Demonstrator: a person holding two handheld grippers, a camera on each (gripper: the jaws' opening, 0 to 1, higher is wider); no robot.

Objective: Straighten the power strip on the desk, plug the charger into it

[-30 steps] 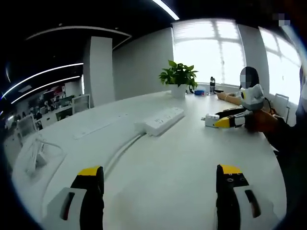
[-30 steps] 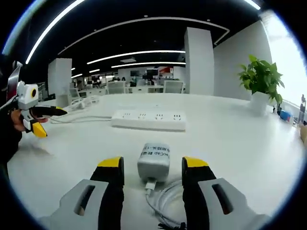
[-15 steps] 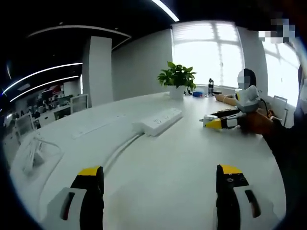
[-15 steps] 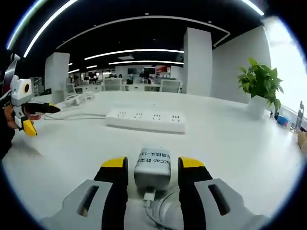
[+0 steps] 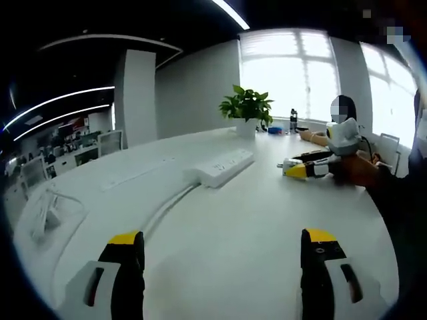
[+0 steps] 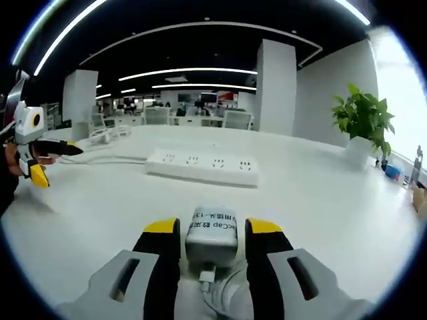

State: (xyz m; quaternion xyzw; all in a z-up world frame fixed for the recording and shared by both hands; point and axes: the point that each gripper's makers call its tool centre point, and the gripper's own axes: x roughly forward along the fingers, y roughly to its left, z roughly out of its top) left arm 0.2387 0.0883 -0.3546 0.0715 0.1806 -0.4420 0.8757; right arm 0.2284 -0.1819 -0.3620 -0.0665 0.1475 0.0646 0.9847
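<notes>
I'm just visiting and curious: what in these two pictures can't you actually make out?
- Right gripper view: the label print on the charger is too small to read, and its cable is cut off at the bottom edge.
- Right gripper view: whether the yellow-tipped fingers touch the charger; the narrow gaps are unclear.
- Left gripper view: the sockets on the power strip are blurred by distance.
- Left gripper view: the small items beside the plant are washed out by window glare.

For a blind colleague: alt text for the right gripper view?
The right tongs flank a grey charger on a white desk, its cable trailing back. A white power strip lies beyond, the left tongs at far left.
</notes>
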